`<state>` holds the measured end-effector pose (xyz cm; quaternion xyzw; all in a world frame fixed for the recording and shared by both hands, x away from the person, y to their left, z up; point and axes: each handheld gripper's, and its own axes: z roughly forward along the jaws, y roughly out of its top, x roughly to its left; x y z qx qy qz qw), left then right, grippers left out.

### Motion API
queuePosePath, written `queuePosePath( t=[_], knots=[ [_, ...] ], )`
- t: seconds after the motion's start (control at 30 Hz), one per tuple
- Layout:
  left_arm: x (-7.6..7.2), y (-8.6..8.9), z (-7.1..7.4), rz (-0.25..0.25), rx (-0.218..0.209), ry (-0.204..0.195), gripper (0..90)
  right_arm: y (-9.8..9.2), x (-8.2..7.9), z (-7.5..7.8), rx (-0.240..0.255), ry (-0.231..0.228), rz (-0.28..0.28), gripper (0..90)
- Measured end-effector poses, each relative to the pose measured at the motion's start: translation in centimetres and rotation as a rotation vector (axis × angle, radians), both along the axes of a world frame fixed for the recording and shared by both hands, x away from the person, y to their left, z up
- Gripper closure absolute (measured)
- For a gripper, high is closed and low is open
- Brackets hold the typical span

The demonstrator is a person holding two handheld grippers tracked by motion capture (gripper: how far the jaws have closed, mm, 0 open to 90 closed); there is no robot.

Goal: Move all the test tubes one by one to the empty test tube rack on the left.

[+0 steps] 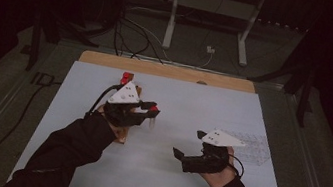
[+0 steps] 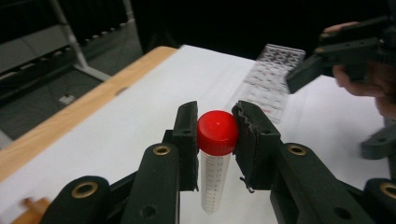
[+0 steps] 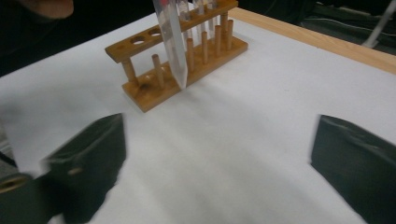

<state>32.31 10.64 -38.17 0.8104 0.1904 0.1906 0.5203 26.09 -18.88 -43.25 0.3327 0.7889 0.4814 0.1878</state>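
Two black two-jaw grippers, left gripper (image 1: 151,113) and right gripper (image 1: 189,147), each topped by a pale grey three-cornered plate with small dark dots; brass-ringed screw holes in the arms, black trailing cable, long black sleeves

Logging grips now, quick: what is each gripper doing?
Left gripper: closed on the red-capped tube, clamped at its cap.
Right gripper: open, nothing between its jaws.

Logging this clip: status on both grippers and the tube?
Left gripper shut on red-capped tube, held clear above the white mat. Right gripper open, empty. Wooden rack near; path clear.
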Motion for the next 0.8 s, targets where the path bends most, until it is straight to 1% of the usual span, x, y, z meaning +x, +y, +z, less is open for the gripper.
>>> queuePosePath(
  t=[0.03, 0.17, 0.2, 0.27, 0.33, 0.43, 0.6, 0.77, 0.8],
  knots=[
    [0.1, 0.4, 0.2, 0.009, -0.006, -0.002, 71.9, -0.1, 0.0, 0.0, 0.006, 0.002, 0.005, 0.0],
    [0.5, 2.0, 0.9, 0.057, -0.017, -0.025, 71.9, -0.2, -0.1, 0.1, 0.008, -0.001, 0.017, 0.0],
    [0.6, 2.3, 1.1, 0.066, -0.021, -0.025, 71.9, -0.2, -0.1, 0.1, 0.009, 0.001, 0.020, 0.0],
    [0.8, 3.0, 1.2, 0.090, -0.018, -0.033, 71.9, -0.2, -0.1, 0.0, -0.001, -0.005, 0.018, 0.0],
    [0.9, 3.7, 1.3, 0.108, -0.015, -0.037, 72.0, -0.2, -0.1, 0.0, 0.002, -0.005, 0.023, 0.0],
    [1.1, 4.7, 1.3, 0.139, -0.020, -0.038, 72.0, -0.3, -0.1, 0.1, 0.007, -0.004, 0.022, 0.0],
    [1.3, 6.3, 1.2, 0.188, -0.020, -0.041, 72.0, -0.3, -0.1, 0.1, 0.003, -0.010, 0.023, 0.0],
    [1.6, 7.7, 0.7, 0.232, -0.013, -0.038, 72.0, -0.4, -0.1, 0.1, 0.005, -0.009, 0.023, 0.0],
    [1.7, 7.9, 0.5, 0.240, -0.018, -0.033, 72.0, -0.4, -0.1, 0.1, 0.005, -0.010, 0.021, 0.0]
  ],
)
